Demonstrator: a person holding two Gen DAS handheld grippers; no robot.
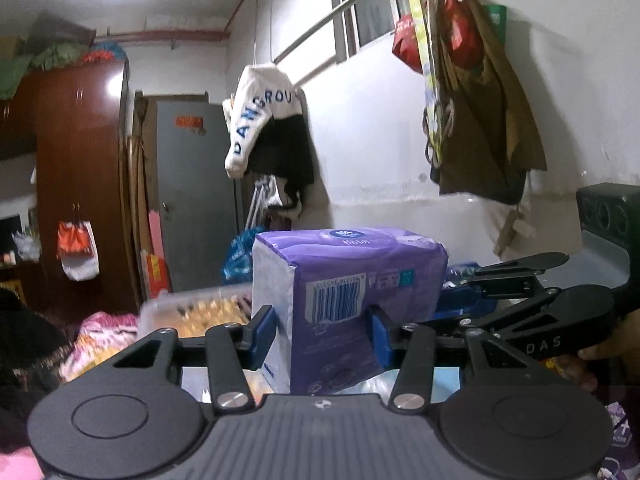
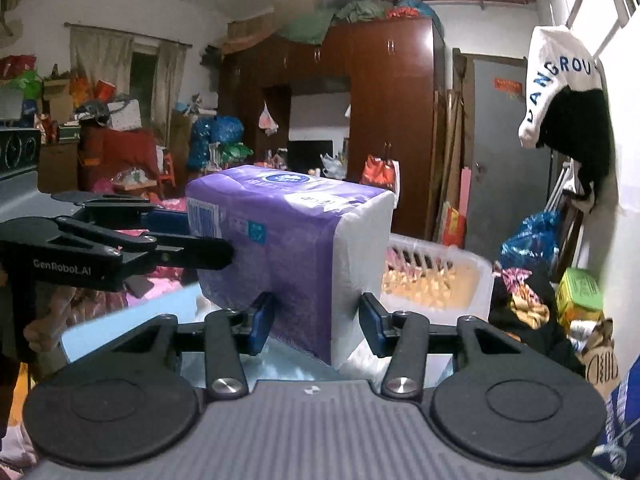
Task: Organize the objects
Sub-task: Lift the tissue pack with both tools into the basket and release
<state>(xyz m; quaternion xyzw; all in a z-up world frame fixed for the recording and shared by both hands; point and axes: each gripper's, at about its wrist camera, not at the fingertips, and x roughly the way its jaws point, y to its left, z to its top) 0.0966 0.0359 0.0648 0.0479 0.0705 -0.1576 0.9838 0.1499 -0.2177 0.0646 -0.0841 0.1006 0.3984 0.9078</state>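
While both handheld grippers clamp the same purple tissue pack (image 1: 348, 300) in mid-air, the tidying job looks to be at its carrying stage, with nothing yet set down. The left gripper (image 1: 322, 334) has its blue pads (image 1: 262, 336) pressed into the pack's lower end, one on the white side panel and one on the purple barcode face, the soft wrapper dented between them. The right gripper (image 2: 314, 322) bites an adjoining corner in the same way, its fingers narrowed onto the pack so that the purple face sits on one side and the white end on the other. Each tool shows in the other's camera, reaching in from the side, so the two grips meet at an angle across the package. The pack is held upright, clear of any surface, above a jumble of clothes and bags. Behind it, on the far side from both tools, stands a translucent plastic basket (image 2: 436, 276) with pale contents, its near rim just beyond the pack's white end; this may be the destination, though that is a guess. Judged from this scene, the lift is done, while placing the pack and letting go remain. A white jacket (image 1: 260, 108) hangs on the wall beyond.
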